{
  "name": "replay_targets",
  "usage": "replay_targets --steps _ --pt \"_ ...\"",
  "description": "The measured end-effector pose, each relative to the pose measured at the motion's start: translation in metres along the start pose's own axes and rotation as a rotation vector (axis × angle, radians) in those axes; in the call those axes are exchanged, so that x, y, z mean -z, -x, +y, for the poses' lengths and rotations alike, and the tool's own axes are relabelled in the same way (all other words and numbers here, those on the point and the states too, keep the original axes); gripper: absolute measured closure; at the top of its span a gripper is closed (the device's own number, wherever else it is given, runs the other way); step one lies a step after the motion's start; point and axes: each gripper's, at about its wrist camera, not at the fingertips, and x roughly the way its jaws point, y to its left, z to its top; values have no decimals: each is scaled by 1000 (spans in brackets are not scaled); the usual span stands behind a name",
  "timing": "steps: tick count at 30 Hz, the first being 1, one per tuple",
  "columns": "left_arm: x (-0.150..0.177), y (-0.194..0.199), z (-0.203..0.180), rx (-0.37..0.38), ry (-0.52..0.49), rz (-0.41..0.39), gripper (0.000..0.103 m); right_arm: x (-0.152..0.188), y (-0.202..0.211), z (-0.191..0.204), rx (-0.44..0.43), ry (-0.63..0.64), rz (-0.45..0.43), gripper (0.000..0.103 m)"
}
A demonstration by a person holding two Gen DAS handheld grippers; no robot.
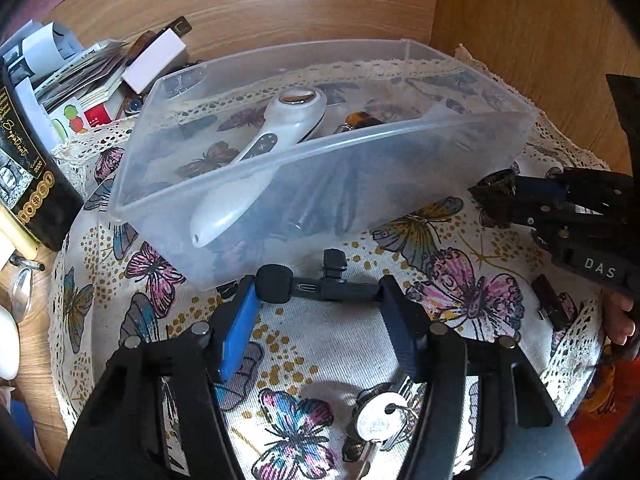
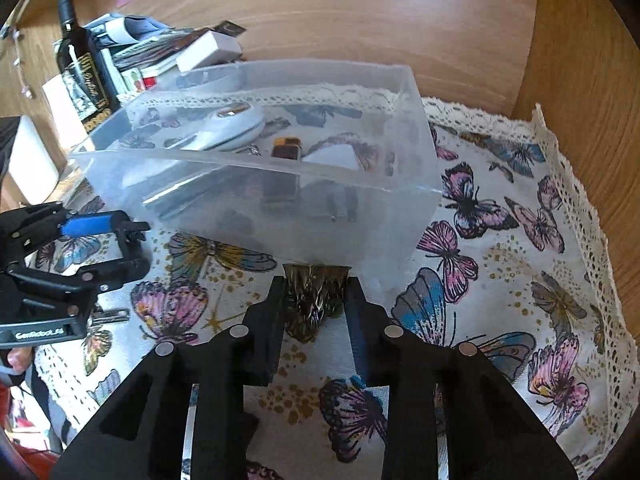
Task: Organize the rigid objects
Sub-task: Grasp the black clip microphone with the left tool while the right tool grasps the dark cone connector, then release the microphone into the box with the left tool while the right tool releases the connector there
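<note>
A clear plastic bin [image 1: 400, 152] [image 2: 360, 208] stands on the butterfly cloth. In it lie a white handheld device [image 1: 280, 120] [image 2: 236, 124] and a small brown bottle [image 1: 362, 120] [image 2: 286, 148]. My left gripper [image 1: 320, 292] [image 2: 134, 240] is shut on a small black clip-on microphone [image 1: 316, 286], held just in front of the bin's near wall. My right gripper [image 2: 316, 292] [image 1: 496, 188] is shut on a dark faceted metallic cup-shaped object [image 2: 314, 300] [image 1: 494, 186] at the bin's near right corner.
A key on a ring [image 1: 380, 420] lies on the cloth [image 1: 340, 344] under my left gripper. A small dark object [image 1: 552, 304] lies at the right. A dark bottle [image 2: 84, 68], papers and boxes [image 1: 100, 76] crowd the left. Wooden walls [image 2: 400, 20] close the back and right.
</note>
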Motion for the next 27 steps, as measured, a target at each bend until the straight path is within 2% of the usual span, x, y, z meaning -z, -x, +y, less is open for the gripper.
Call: replay_targets --steps 10,12,14,23,27 --pt "9 37 10 -8 54 -75 45 -10 33 1 6 0 -107 77" --pt "8 49 9 -47 46 -120 45 -13 41 -1 4 -7 -133 77" --pt "5 62 8 -88 33 -170 45 -20 48 -1 -1 -13 -166 77" --pt "-25 100 18 -101 73 -320 45 -56 73 9 -9 12 -310 79" --pt "-40 108 22 -110 76 -365 45 -68 69 15 -18 35 -331 79"
